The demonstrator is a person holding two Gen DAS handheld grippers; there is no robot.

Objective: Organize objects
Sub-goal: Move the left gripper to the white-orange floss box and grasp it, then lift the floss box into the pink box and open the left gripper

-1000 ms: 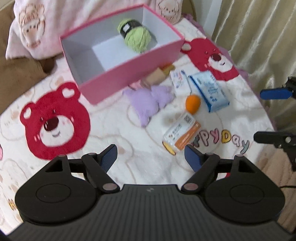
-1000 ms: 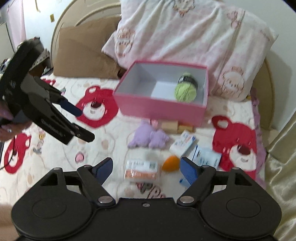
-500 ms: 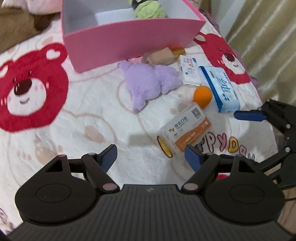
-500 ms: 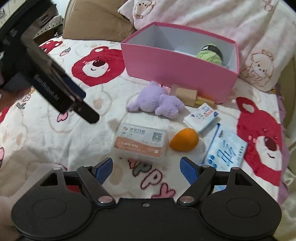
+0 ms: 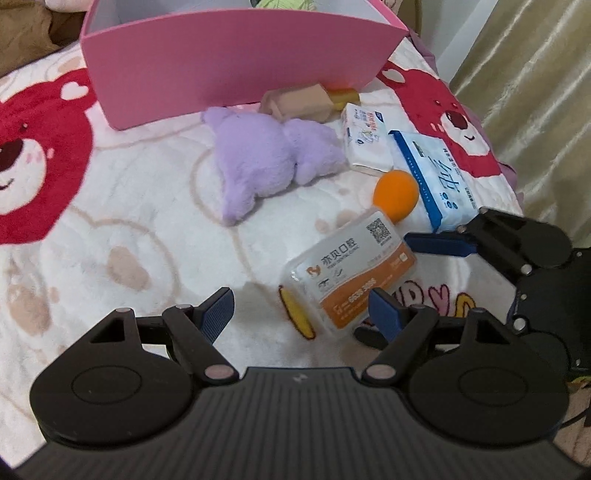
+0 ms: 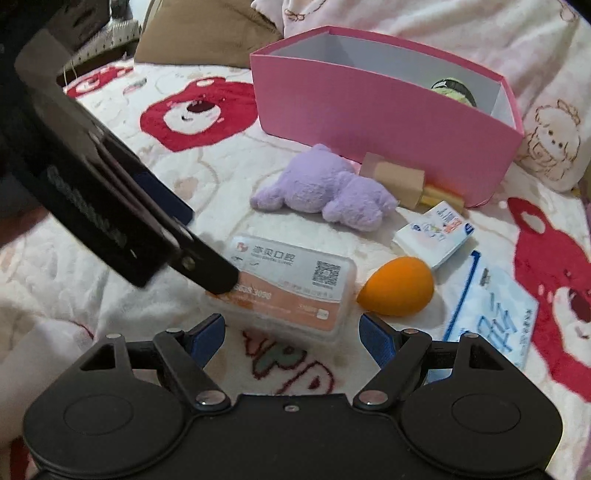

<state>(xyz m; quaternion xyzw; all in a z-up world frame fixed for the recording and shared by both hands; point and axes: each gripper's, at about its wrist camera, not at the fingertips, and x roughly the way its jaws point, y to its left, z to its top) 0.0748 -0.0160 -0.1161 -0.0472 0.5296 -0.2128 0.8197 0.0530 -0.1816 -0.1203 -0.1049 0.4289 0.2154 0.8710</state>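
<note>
**Two grippers close in on the little case**

The left gripper (image 5: 299,308) has its fingers spread wide, low over the bear blanket (image 5: 129,229). The right gripper (image 6: 291,332) is spread wide too. The clear case with the orange label (image 6: 291,284) lies flat between them, with a finger of each gripper near its ends. Just beside it sits the orange sponge egg (image 6: 397,291). The purple plush toy (image 5: 266,155) lies near the pink box (image 5: 229,59). The green yarn ball (image 6: 454,90) is inside the box.

Home bedroom: bear-print blanket (image 6: 207,110) on bed, pillows (image 6: 461,26), curtain (image 5: 532,92) alongside.
</note>
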